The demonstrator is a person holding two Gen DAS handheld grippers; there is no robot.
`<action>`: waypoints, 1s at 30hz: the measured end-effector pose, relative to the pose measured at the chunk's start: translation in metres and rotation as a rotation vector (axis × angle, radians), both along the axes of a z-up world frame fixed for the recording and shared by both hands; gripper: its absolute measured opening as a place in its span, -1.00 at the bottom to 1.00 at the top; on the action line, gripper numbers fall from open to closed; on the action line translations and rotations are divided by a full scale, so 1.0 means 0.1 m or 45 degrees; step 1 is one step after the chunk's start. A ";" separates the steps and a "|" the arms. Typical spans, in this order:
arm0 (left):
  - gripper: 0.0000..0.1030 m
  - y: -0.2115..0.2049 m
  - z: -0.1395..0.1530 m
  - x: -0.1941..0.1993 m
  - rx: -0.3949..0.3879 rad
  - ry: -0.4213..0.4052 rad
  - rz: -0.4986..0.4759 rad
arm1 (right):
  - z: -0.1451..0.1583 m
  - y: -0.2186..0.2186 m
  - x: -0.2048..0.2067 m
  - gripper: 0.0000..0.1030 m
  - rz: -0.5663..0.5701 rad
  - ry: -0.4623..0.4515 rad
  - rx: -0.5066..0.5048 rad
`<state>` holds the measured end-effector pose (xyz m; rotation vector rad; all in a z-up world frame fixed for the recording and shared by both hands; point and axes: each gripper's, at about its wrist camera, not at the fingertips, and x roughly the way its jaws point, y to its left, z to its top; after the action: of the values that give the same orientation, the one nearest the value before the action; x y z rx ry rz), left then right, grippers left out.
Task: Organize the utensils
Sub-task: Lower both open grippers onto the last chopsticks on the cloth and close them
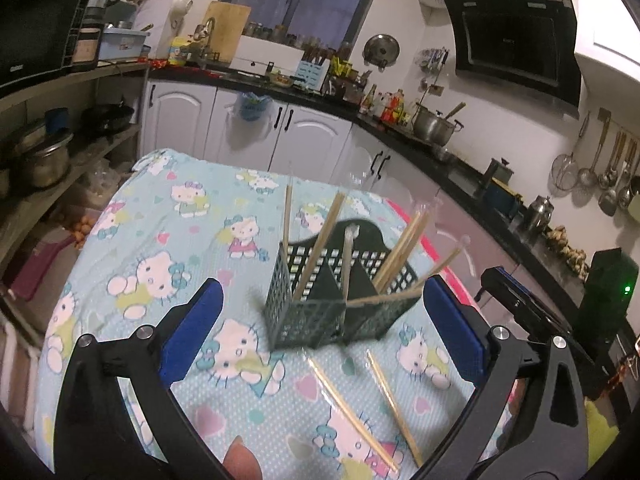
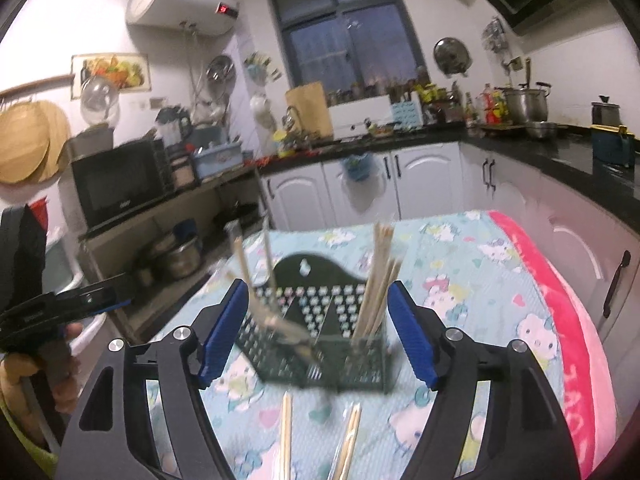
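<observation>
A table covered with a pale blue cartoon-cat cloth [image 1: 168, 248] fills the middle of a kitchen, with white cabinets [image 1: 308, 136] behind it. Near the table's far side stands a dark green perforated utensil holder [image 1: 320, 312], upright, with a divider splitting it into compartments; several wooden chopsticks [image 1: 396, 256] already stand in it, leaning at different angles. In front of the holder, on the cloth, lie 2 wrapped chopstick pairs [image 1: 352, 404], apart from each other and clear of the holder.

The left gripper [image 1: 320, 328] has its blue pads spread wide with nothing between them; the holder only shows through the gap. The right gripper [image 2: 316, 340] also stands apart and empty, framing the holder from its own side.

The step in hand looks like picking up a loose pair. To do it well, 1 gripper should drop low over the cloth, line its pads across the sticks near their middle, and close without snagging the fabric. Tip the sticks upright before lowering them into a compartment, and keep clear of the leaning chopsticks, since a knock could topple the light holder.
</observation>
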<state>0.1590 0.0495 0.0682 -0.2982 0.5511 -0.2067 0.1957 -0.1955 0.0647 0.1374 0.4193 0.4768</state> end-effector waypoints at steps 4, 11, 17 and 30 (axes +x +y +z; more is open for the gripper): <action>0.79 -0.03 -0.09 -0.05 0.010 0.032 -0.006 | -0.06 0.08 -0.08 0.35 0.050 0.035 -0.060; 0.79 -0.09 -0.22 -0.07 0.030 0.079 -0.015 | -0.25 0.21 -0.18 0.35 0.118 0.116 -0.178; 0.79 -0.10 -0.36 -0.04 0.038 0.123 -0.004 | -0.43 0.23 -0.18 0.28 0.115 0.171 -0.266; 0.65 -0.12 -0.88 0.19 -0.012 0.322 -0.031 | -1.18 0.31 0.17 -0.31 0.169 0.554 -0.412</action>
<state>0.1781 0.0378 -0.0195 -0.3290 0.8040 -0.1965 0.2123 -0.1640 -0.0535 -0.1040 0.9294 0.5031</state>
